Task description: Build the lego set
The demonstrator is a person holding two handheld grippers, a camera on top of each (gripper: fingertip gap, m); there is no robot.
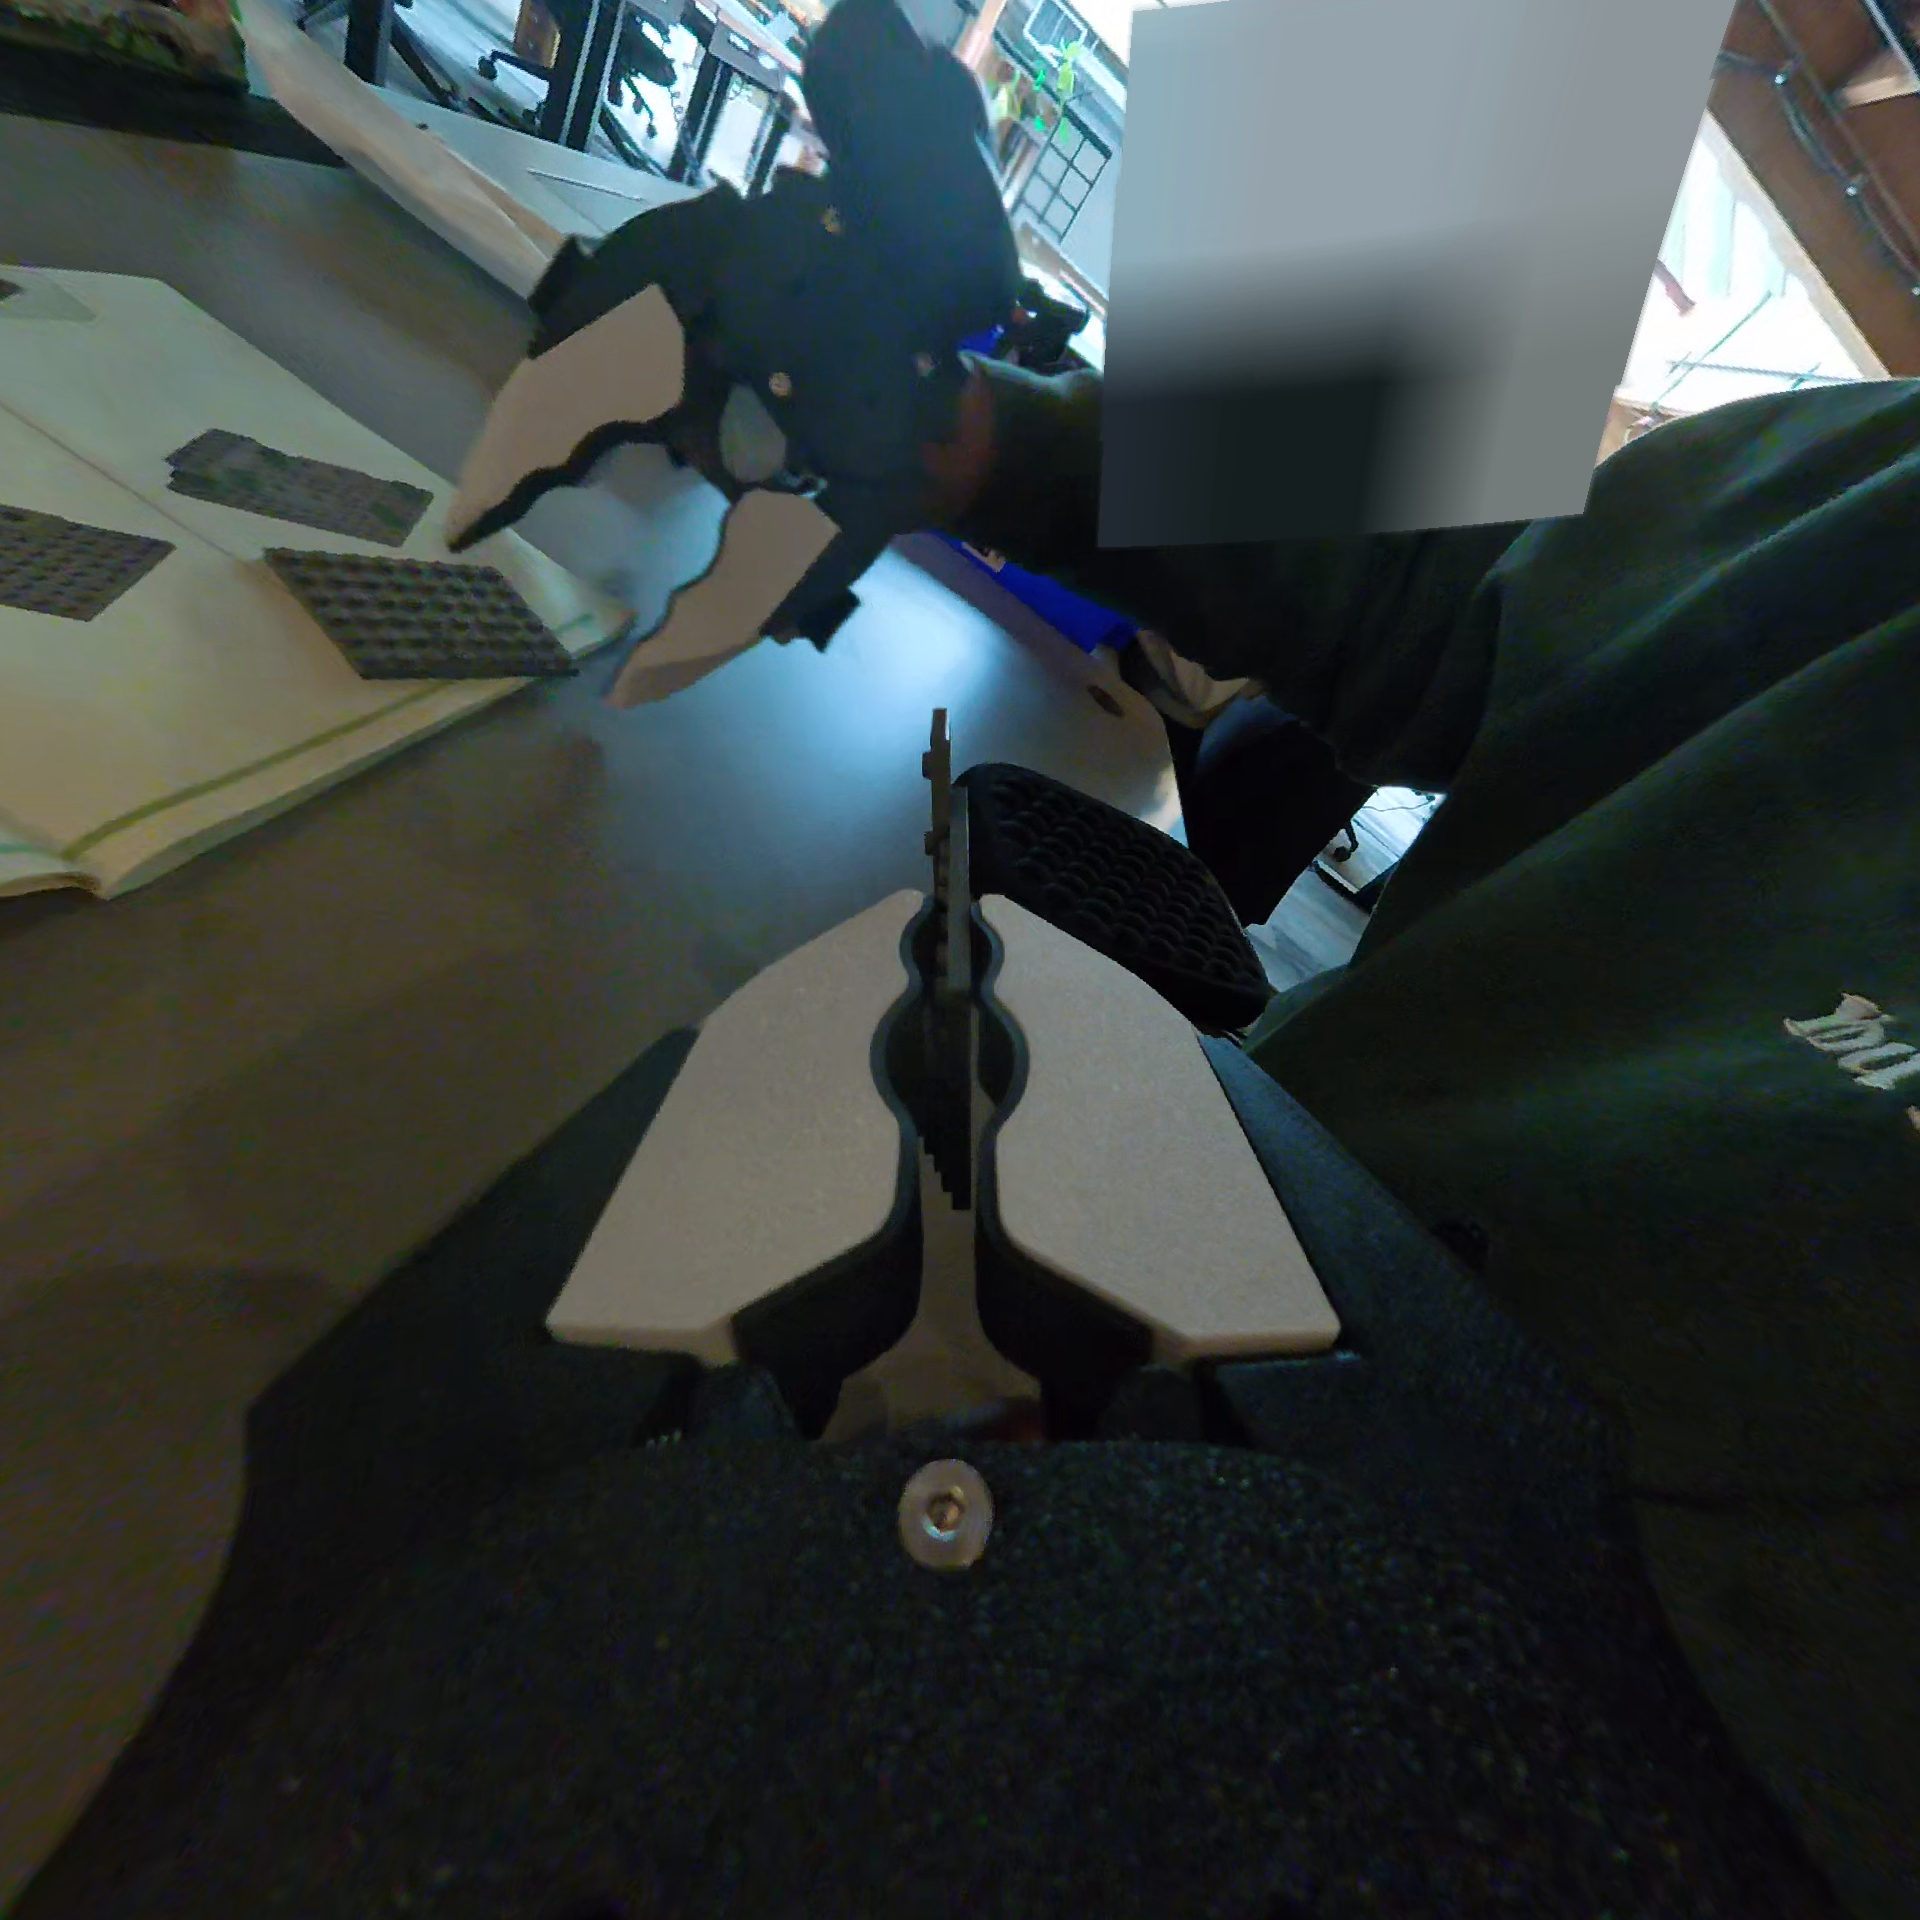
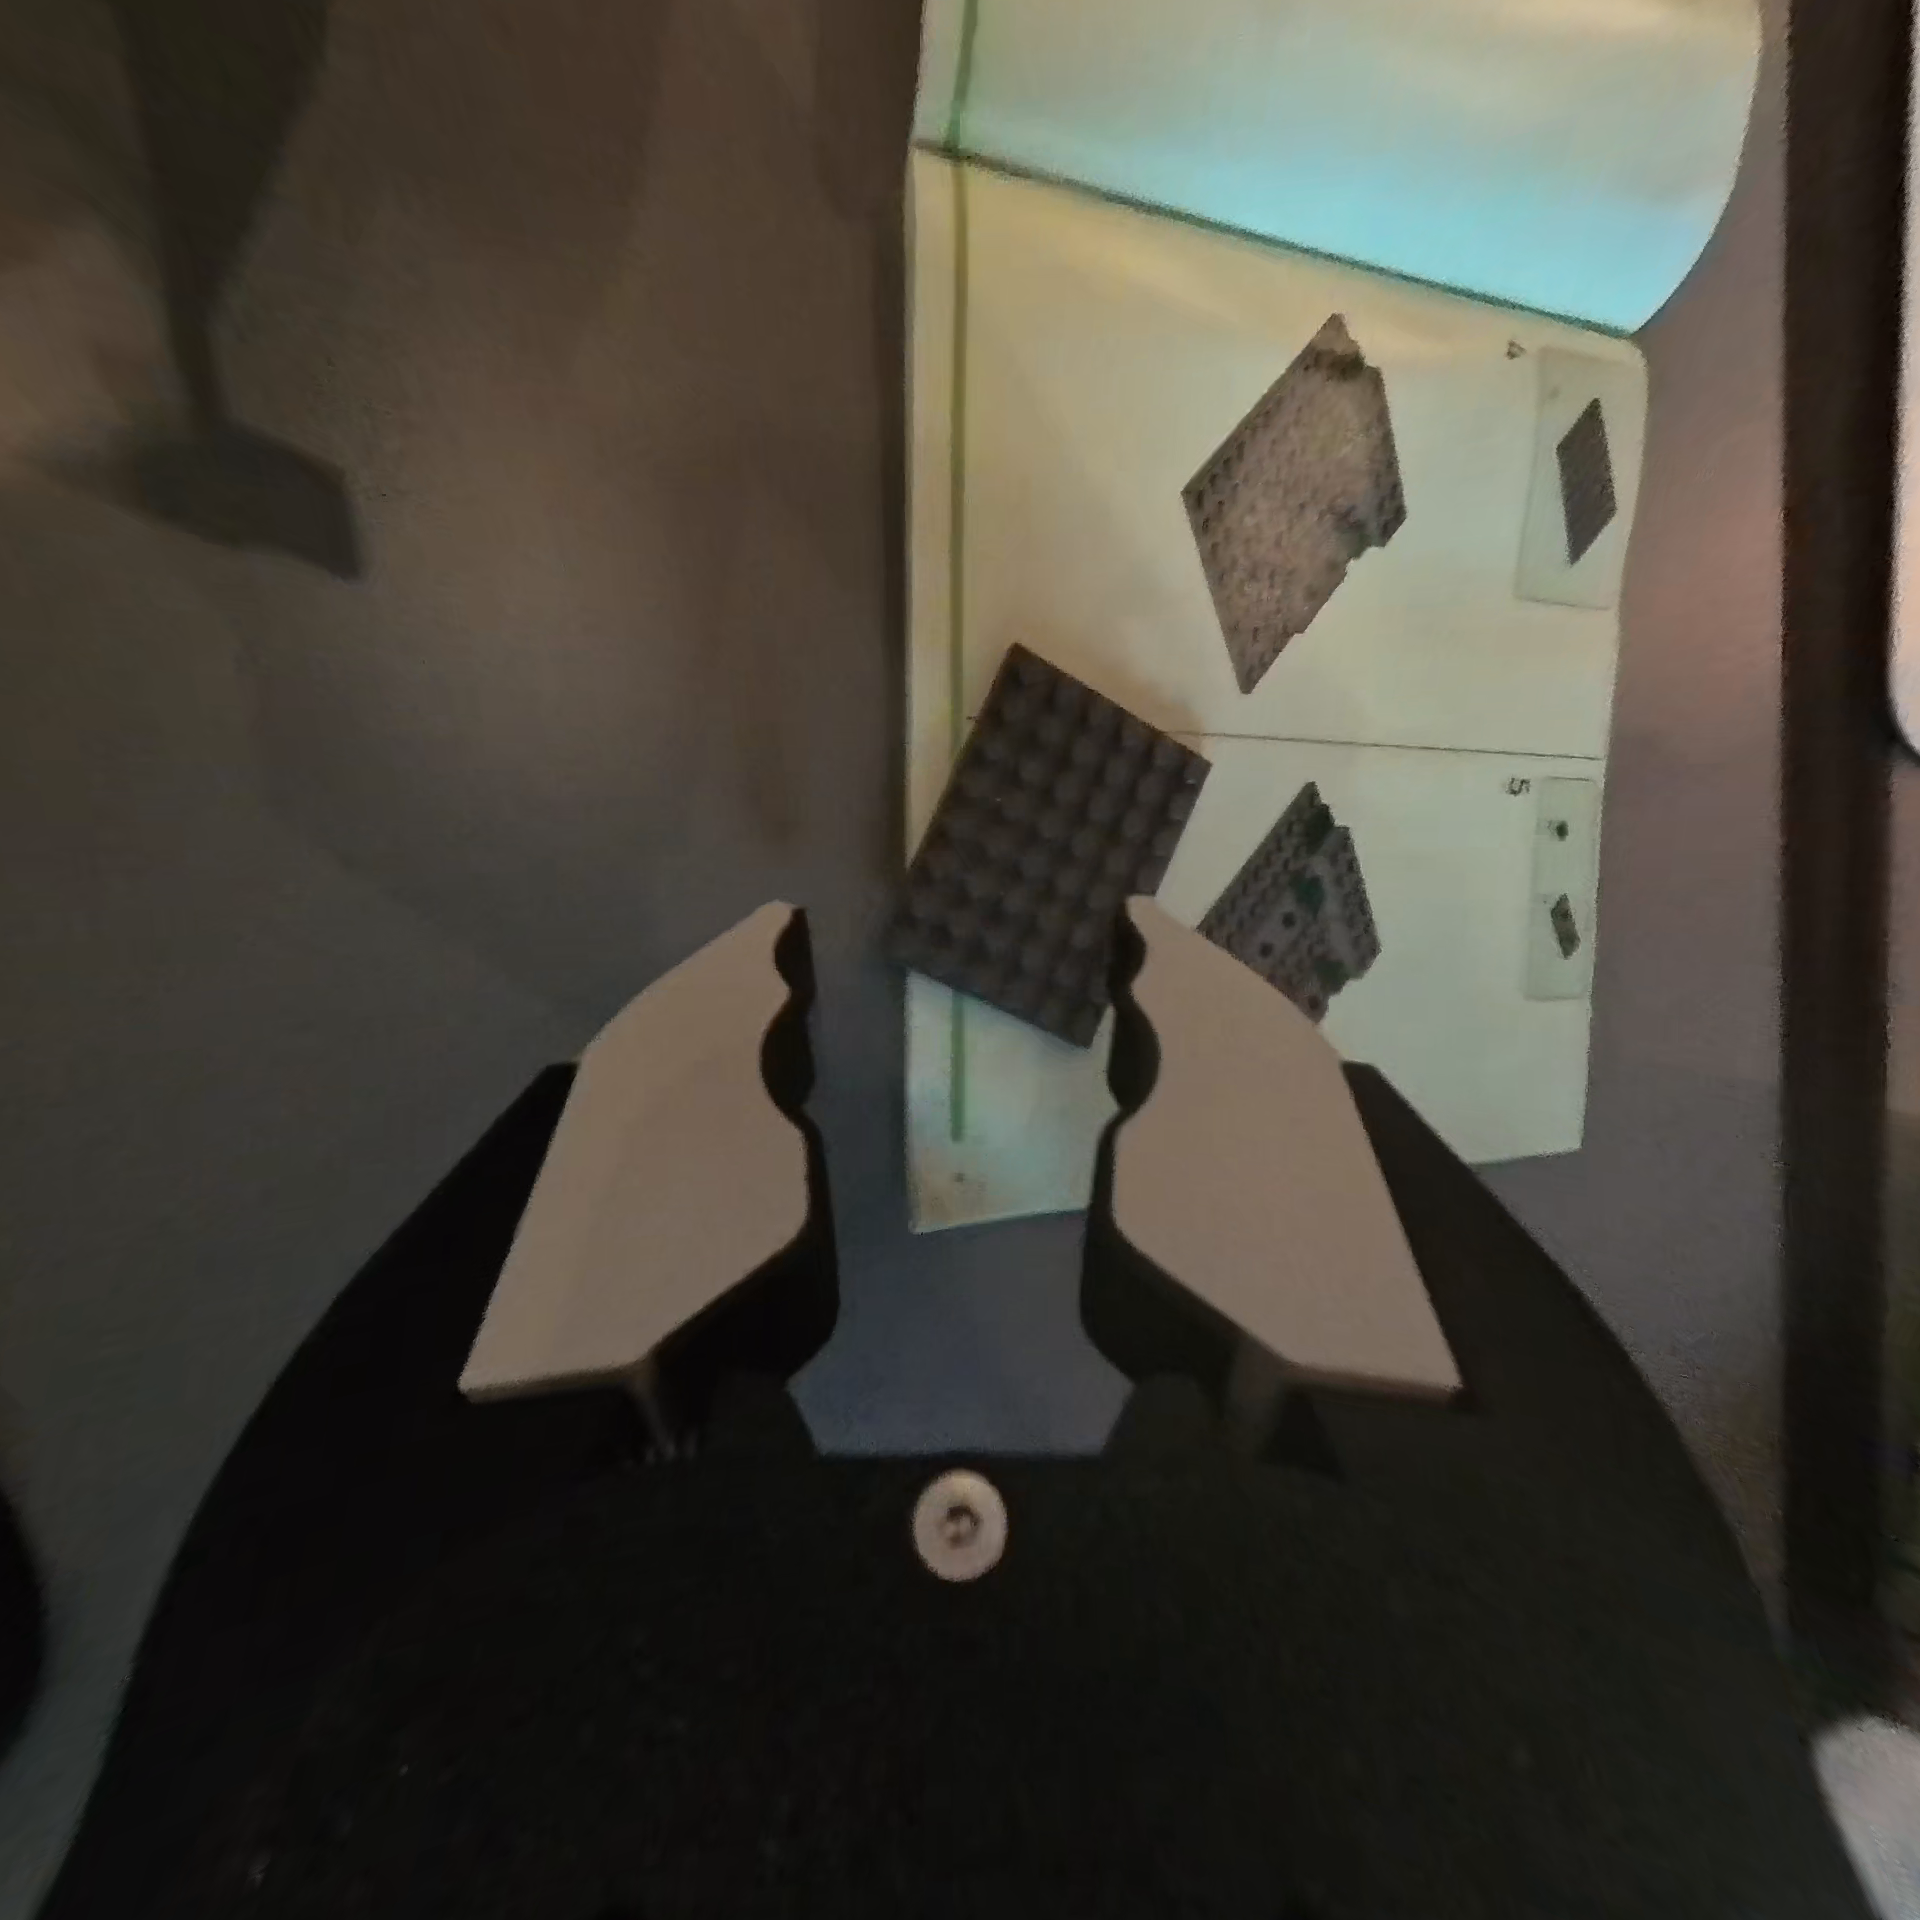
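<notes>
The left gripper is clamping a thin dark plate edge-on between its closed fingers, holding it raised above the grey table. The right gripper is hanging with its jaws apart and empty, just short of a second dark studded plate lying on the open instruction booklet. Judged step: collecting plates for joining. The next move is calling for the right fingers straddling the flat plate's edges and closing squarely
</notes>
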